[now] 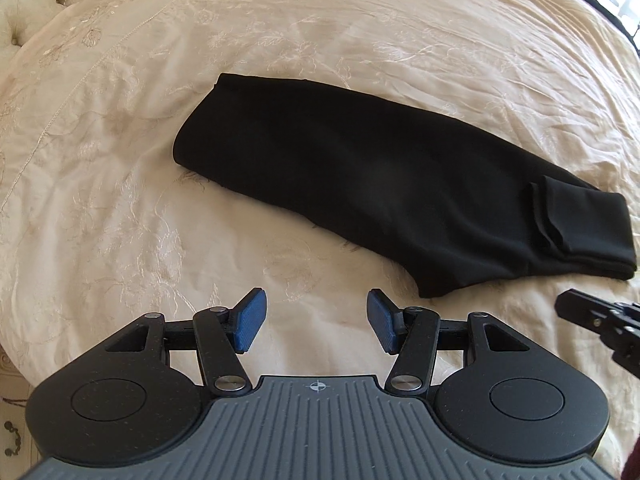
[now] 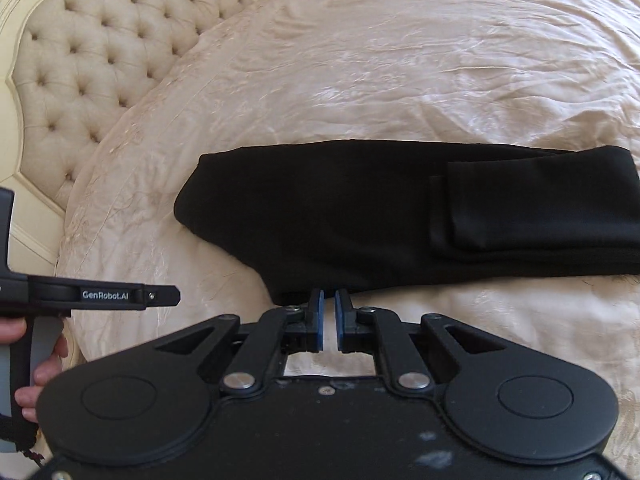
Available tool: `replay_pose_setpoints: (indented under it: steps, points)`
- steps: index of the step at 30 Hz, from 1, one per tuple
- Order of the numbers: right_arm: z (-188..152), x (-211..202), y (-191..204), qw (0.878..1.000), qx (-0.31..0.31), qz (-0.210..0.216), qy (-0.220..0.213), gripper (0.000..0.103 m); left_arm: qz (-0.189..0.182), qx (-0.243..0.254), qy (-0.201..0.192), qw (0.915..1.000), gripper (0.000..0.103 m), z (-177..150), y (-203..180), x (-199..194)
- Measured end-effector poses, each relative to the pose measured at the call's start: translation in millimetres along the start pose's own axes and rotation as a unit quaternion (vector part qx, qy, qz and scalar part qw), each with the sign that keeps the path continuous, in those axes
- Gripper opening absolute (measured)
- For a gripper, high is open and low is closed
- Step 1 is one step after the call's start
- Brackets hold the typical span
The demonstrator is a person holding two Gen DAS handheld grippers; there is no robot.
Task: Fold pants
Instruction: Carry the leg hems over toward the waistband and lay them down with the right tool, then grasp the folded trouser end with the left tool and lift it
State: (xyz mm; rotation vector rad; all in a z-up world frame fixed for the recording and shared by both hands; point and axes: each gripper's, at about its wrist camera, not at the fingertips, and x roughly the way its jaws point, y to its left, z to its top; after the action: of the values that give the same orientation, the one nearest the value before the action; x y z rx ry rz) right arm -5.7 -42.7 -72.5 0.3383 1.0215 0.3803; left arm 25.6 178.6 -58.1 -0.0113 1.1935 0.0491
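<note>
Item: black pants (image 1: 360, 184), task object. Lies folded lengthwise on the cream bedspread (image 1: 120, 200), running from centre to right edge in both views; a smaller layer is doubled back at the right-hand end. Crotch point juts toward the lower centre of the right wrist view.

Item: left gripper (image 1: 316, 320), lower centre of its own view. Blue pads (image 1: 250, 318) spread wide apart, holding nothing, hovering over bare bedspread just short of the pants.

Item: right gripper (image 2: 329, 320), lower centre of its view. Pads nearly together with a thin gap showing light; no cloth visibly between them. Tips sit at the pants' near edge; contact cannot be told.

Item: tufted headboard (image 2: 88, 60), upper left.

Risk, judged: dark layers are hard to tell apart, so a pinch may catch only the top layer and pull the fold open. The smooth bedspread may bunch or slide under a dragged grip, skewing the next fold.
</note>
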Motion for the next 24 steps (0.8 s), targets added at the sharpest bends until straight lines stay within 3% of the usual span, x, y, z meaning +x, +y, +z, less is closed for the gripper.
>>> replay_pose_setpoints:
  steps: [5,10,18,24]
  points:
    - [5,36,45,1.0,-0.015,-0.025,0.005,0.01,-0.031,0.021,-0.007,0.9993,0.054,11,25,11]
    - [14,73,63,0.998,0.023,-0.064,0.014,0.01,-0.064,0.027,-0.011,0.9975,0.054,27,55,23]
    - [4,136,53,0.98,0.093,-0.156,0.075,0.009,-0.109,0.021,-0.011,0.9938,0.054,58,97,58]
    - [8,150,55,0.971,0.116,-0.185,0.092,0.006,-0.128,-0.016,-0.009,0.9917,0.054,76,118,87]
